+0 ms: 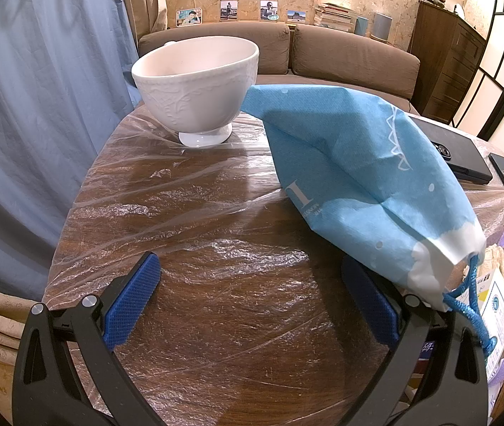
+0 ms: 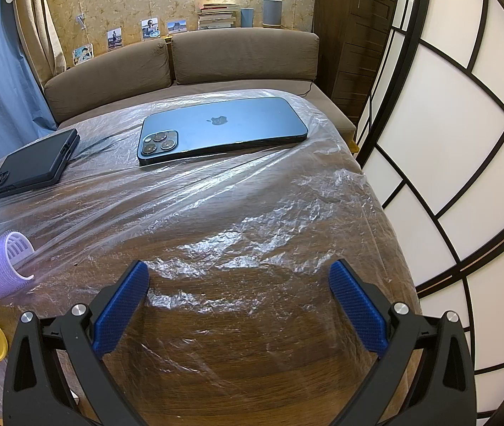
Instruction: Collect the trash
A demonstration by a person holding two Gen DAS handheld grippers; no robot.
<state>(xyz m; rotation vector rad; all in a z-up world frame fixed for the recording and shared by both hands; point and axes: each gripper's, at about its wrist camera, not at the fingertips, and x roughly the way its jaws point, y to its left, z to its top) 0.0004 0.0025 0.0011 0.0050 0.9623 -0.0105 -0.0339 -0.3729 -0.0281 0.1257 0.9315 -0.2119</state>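
Wooden table [image 1: 237,337] covered by clear plastic film [image 2: 252,213]; brown sofa [image 1: 351,56] seen behind. Left gripper [image 1: 252,301] held with jaws apart, nothing between. White footed bowl [image 1: 197,81] seen ahead of left jaw; blue paper bag [image 1: 358,170] lying over right jaw. Right gripper [image 2: 239,309] jaws apart, empty. Blue iPhone [image 2: 223,127] ahead of them, black phone [image 2: 33,168] ahead-left, purple hair roller [image 2: 1,269] just left of left jaw.
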